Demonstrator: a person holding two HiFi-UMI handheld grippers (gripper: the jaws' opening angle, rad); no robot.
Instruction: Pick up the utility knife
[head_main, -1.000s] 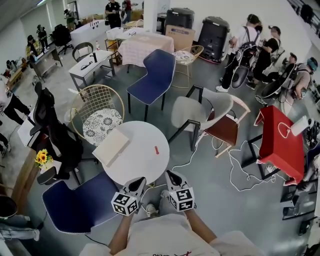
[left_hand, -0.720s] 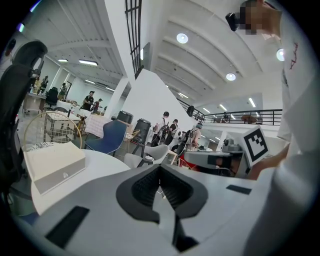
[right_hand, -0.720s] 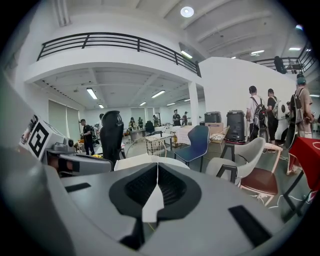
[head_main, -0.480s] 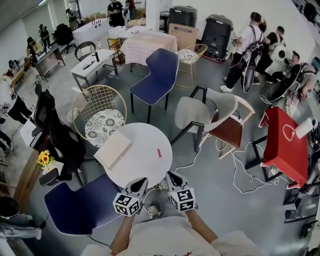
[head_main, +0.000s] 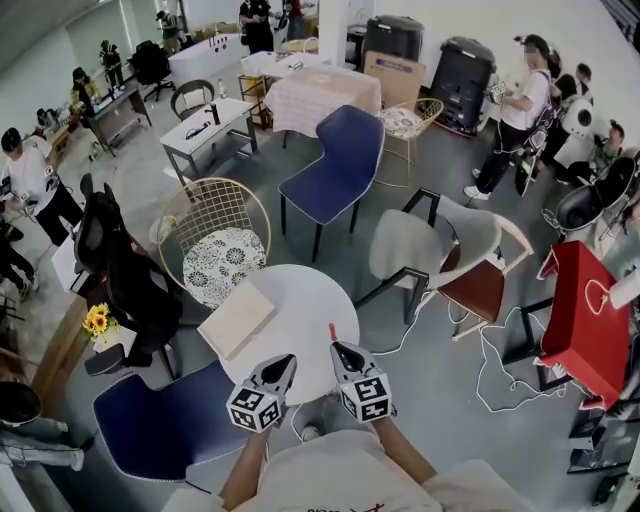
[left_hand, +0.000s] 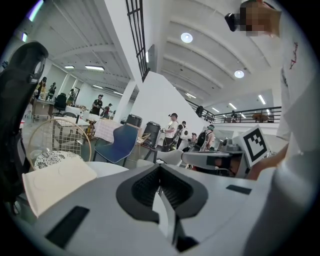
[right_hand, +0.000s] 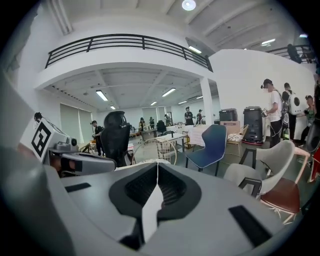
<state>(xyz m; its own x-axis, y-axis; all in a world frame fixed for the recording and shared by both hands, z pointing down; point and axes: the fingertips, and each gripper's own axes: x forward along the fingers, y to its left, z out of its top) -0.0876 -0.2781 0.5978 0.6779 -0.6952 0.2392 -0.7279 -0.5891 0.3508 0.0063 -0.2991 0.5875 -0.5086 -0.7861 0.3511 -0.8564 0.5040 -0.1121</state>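
The utility knife (head_main: 332, 331) is a small red piece near the right side of the round white table (head_main: 300, 300). My right gripper (head_main: 341, 348) hovers just short of it over the table's near edge, jaws closed together and empty. In the right gripper view that gripper (right_hand: 157, 172) is shut, and the knife is hidden behind its body. My left gripper (head_main: 285, 361) is beside it to the left, over the near edge too, and also shut (left_hand: 160, 170) with nothing in it.
A flat beige board (head_main: 237, 318) lies on the table's left part. Chairs ring the table: a blue one (head_main: 160, 420) at near left, a gold wire one (head_main: 215, 240) behind, a grey one (head_main: 420, 245) at right. Cables (head_main: 500, 370) trail on the floor.
The table and knife have come closer in the head view. Both grippers, earlier short of the table's rim, now reach over its near edge, the right one close to the knife.
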